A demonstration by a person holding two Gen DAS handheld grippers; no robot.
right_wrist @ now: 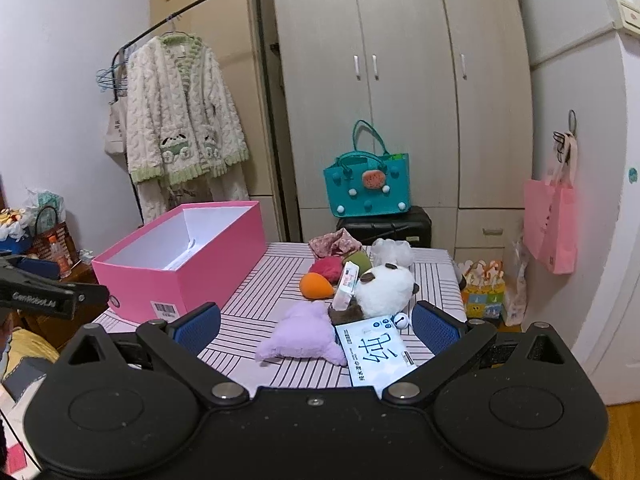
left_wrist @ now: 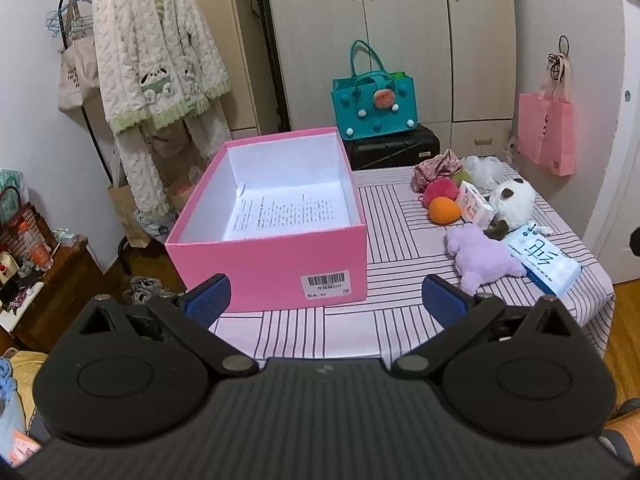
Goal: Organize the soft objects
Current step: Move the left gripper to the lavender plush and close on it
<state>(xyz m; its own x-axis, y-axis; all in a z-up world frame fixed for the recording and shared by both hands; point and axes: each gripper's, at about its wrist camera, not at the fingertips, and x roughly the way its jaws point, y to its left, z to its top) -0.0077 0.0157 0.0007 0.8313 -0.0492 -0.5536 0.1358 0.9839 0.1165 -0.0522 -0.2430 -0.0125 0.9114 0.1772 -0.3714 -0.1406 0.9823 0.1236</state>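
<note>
Both grippers are spread wide with nothing between the blue pads, hovering at the near edge of the striped tablecloth table [right_wrist: 260, 292]. The left gripper [left_wrist: 326, 300] faces the open pink cardboard box [left_wrist: 276, 272], which only has a printed sheet lying in the bottom. The right gripper [right_wrist: 316, 330] faces the pile of soft stuff on the right half of the table, well apart from the box.

Closest to it is the lilac plush toy [right_wrist: 300, 336], lying flat, long axis roughly left-to-right across the right wrist view, one end touching the pale blue wet-wipe pack [right_wrist: 378, 356]. My guess: super light, squashy, not slippery at all, so pinching the fat middle should hold fine; grabbing a limb would probably just let it dangle.

Behind it the white-and-brown round plush [right_wrist: 384, 290] sits with a small white-and-pink tissue packet [right_wrist: 346, 284] leaning on it, then an orange egg-shaped sponge [right_wrist: 317, 286], a magenta fuzzy ball [right_wrist: 326, 268] and a bunched floral cloth [right_wrist: 336, 242]. The wipe pack looks smoother and heavier, so it might slide in the pads.
</note>
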